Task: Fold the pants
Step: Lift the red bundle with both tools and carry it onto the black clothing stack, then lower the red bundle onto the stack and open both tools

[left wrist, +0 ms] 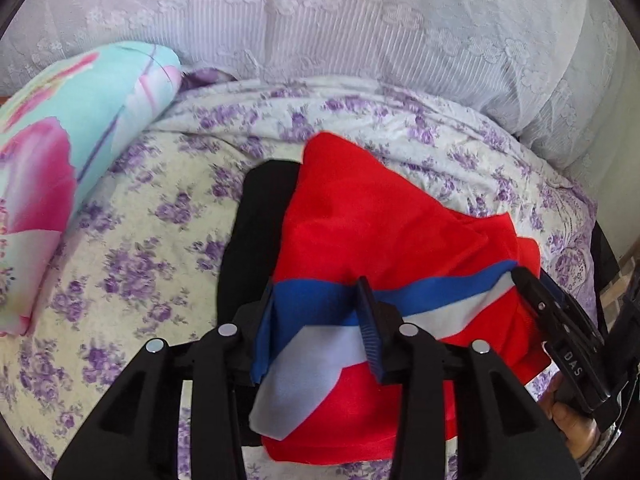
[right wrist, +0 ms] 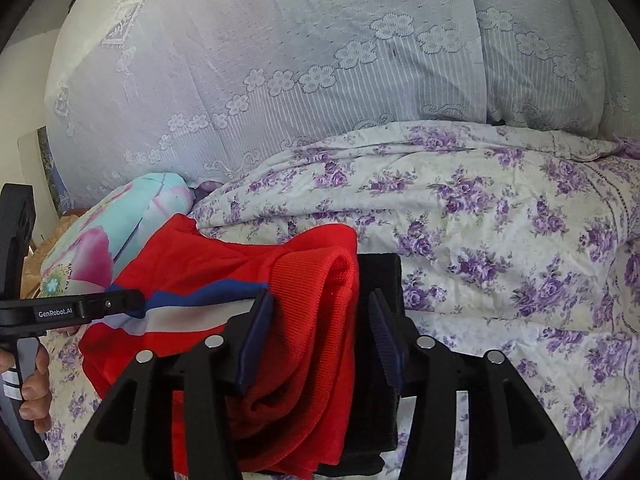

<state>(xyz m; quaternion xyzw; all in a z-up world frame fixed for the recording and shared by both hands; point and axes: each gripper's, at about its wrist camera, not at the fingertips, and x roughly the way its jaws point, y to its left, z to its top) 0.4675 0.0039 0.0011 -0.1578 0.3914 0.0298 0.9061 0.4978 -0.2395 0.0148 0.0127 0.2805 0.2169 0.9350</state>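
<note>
Floral bedspread [left wrist: 140, 208], red pants [left wrist: 380, 208] lying between both grippers' part-open fingers [right wrist: 256, 332], neither pair gripping.

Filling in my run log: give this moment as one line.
pants: red, bunched on bedspread | left gripper: open around blue-white stripe | right gripper: open around ribbed band
</note>
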